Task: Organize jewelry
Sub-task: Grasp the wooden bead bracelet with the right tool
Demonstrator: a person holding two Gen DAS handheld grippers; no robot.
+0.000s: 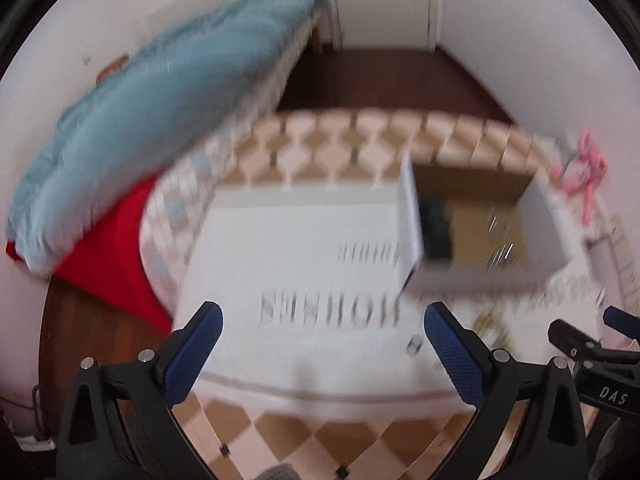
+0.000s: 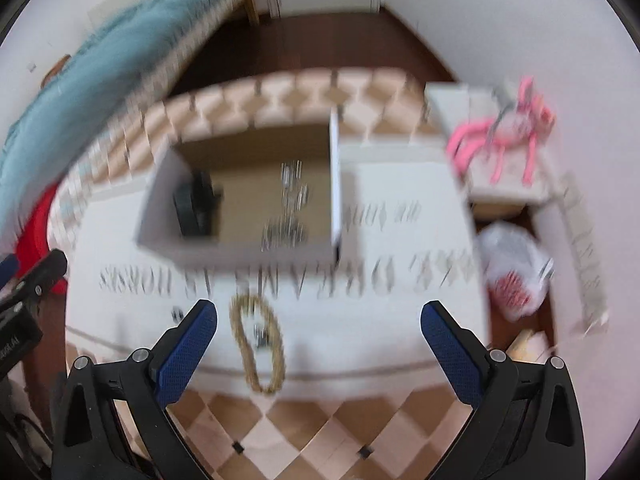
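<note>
Both views are motion-blurred. A gold chain necklace (image 2: 258, 344) lies in a loop on a white printed cloth (image 2: 400, 320), with a small dark piece (image 2: 261, 338) inside the loop. It lies just right of the left finger of my open, empty right gripper (image 2: 319, 322). An open white box (image 2: 240, 196) with a brown floor stands further back, holding a dark object (image 2: 196, 204) and several small silvery pieces (image 2: 290, 200). My left gripper (image 1: 323, 324) is open and empty over the same cloth (image 1: 288, 248). The box (image 1: 476, 220) is ahead to its right.
A pink strappy item (image 2: 504, 136) lies on a second white box at the right. A white plastic bag (image 2: 512, 268) lies below it. A blue blanket (image 1: 132, 120) and red cloth (image 1: 116, 248) lie at the left. The table has a checkered cover (image 2: 304, 428).
</note>
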